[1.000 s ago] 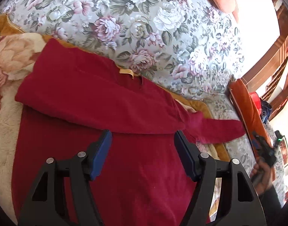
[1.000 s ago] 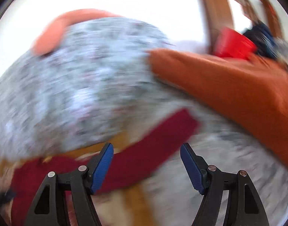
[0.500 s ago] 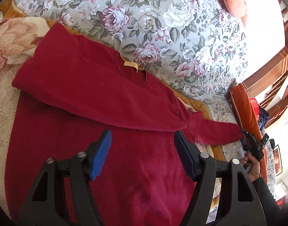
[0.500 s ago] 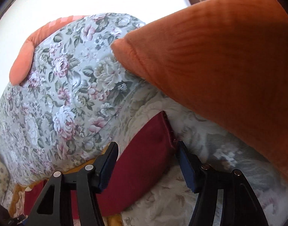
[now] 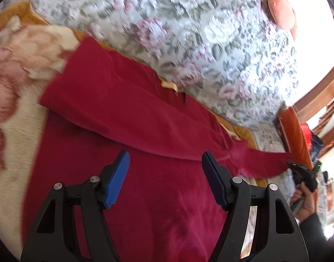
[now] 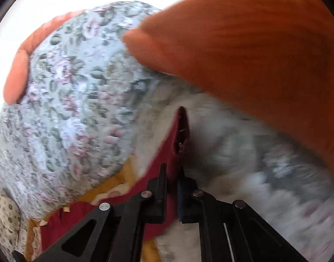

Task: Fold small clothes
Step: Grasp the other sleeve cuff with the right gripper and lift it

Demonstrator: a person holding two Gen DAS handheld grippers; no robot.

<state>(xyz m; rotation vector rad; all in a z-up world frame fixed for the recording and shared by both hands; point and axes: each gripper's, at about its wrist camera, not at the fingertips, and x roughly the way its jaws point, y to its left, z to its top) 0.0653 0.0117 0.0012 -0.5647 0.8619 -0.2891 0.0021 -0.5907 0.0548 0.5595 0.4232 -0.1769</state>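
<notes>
One sleeve left to fold. Red sweater [image 5: 145, 174] lies flat on sofa [image 5: 210, 43], other sleeve already across chest. Right gripper [image 6: 172, 187] clamped on cuff [image 6: 181, 128], at 3 o'clock of body. Lift cuff, carry toward 9 o'clock, keep taut. Left gripper [image 5: 166, 174] spread, empty, above torso. Right view alone shows pinch; left view alone shows layout.

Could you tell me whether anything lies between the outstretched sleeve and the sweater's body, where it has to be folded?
Nothing visible does. The right tongs are shut on the sleeve at its cuff, and the sweater lies flat with only its other sleeve folded across. The open left tongs hover over the body.
</notes>
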